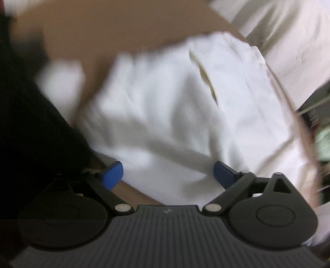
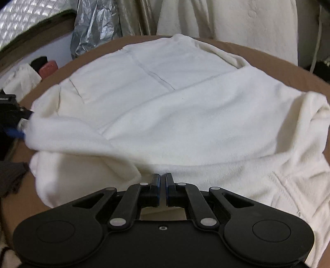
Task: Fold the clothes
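Brown tabletop (image 2: 268,61) fills the scene beneath you, with a white fleece garment (image 2: 175,115) spread over most of it. Behind the table you can see pale cream fabric (image 2: 226,18) hanging, a crinkled silver plastic sheet (image 2: 92,26) at the back left, and a quilted silvery panel (image 2: 18,20) in the far left corner.

From your right wrist camera, the garment lies in broad folded layers, one flap laid diagonally across the body, with stitched seams showing on the upper panel and a pocket seam at the lower right. Your right gripper (image 2: 162,179) sits at the garment's near edge, its two blue-padded fingers pressed together. Whether a thin fold of fleece is caught between them is hard to tell, since the tips meet right at the cloth's edge.

At the left edge of that same view, your left gripper (image 2: 17,127) appears as a dark shape with a blue tip just beside the garment's left side.

From your left wrist camera, which is blurred, your left gripper (image 1: 168,175) is spread wide, its blue pads (image 1: 112,175) standing well apart over the near edge of the white fleece (image 1: 165,115). Nothing is pinched between them. A slit-like opening in the cloth shows near the middle of that view, and a dark mass (image 1: 31,123) fills the left side.
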Demonstrator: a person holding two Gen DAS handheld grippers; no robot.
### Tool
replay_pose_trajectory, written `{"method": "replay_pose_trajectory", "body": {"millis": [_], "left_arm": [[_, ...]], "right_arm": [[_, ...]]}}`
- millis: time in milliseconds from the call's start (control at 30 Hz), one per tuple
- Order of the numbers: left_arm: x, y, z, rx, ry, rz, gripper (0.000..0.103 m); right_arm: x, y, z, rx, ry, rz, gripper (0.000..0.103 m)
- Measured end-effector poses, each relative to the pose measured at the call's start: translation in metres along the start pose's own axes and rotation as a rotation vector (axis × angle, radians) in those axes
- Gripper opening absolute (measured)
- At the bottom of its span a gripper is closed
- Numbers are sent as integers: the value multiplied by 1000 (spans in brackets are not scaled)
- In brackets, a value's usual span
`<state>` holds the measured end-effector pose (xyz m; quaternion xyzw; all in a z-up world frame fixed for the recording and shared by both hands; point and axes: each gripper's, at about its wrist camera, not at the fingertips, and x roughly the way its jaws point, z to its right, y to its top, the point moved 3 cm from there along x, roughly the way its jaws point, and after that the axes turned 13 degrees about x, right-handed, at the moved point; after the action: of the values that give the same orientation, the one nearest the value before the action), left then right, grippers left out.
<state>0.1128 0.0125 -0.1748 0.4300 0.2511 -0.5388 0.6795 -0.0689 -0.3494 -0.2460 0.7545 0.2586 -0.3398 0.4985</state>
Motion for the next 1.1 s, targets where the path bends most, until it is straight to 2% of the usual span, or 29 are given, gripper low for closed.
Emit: {"method": "replay_pose_trajectory", "body": {"millis": [33, 67, 100, 133, 167, 200, 233, 267, 367, 467, 567, 667, 800, 900, 1100], "left_arm": [[5, -1, 0, -27, -22, -1, 84], [4, 1, 5, -8, -5, 24, 70], [3, 2, 10, 11, 12, 48, 30], [1, 4, 15, 30, 29, 73, 15], [0, 5, 20, 49, 46, 98, 15], [-3, 7, 26, 68, 47, 128, 14], [-8, 11, 32, 95, 46, 162, 14], [-13, 14, 40, 128, 55, 197, 14], [-28, 22, 66, 251, 74, 274, 14], [-30, 39, 87, 363, 55, 276, 14], [-16, 64, 95, 375, 9, 242, 15], [-10, 74, 95, 394, -12, 288, 15], [-5, 70, 84, 397, -85, 305, 16], [-8, 67, 71, 411, -118, 305, 16], [-23, 64, 59, 472, -157, 352, 15]], "right_arm": [[-5, 1, 1, 7, 4, 10, 5], [-12, 3, 0, 11, 13, 29, 8], [-24, 5, -4, 11, 38, 72, 13], [-37, 6, -10, 4, 69, 118, 15], [-52, 4, -20, -23, 115, 169, 15], [-64, 2, -31, -49, 160, 209, 26], [-71, -2, -40, -71, 204, 217, 40], [-77, -6, -50, -92, 247, 225, 62], [-79, -20, -77, -161, 330, 209, 62], [-67, -38, -109, -315, 324, 164, 62], [-60, -57, -148, -518, 338, 129, 60], [-45, -73, -184, -692, 325, 113, 60], [-12, -78, -212, -831, 243, 108, 59], [7, -68, -224, -878, 115, 174, 59], [-7, -24, -208, -683, 13, 277, 62]]}}
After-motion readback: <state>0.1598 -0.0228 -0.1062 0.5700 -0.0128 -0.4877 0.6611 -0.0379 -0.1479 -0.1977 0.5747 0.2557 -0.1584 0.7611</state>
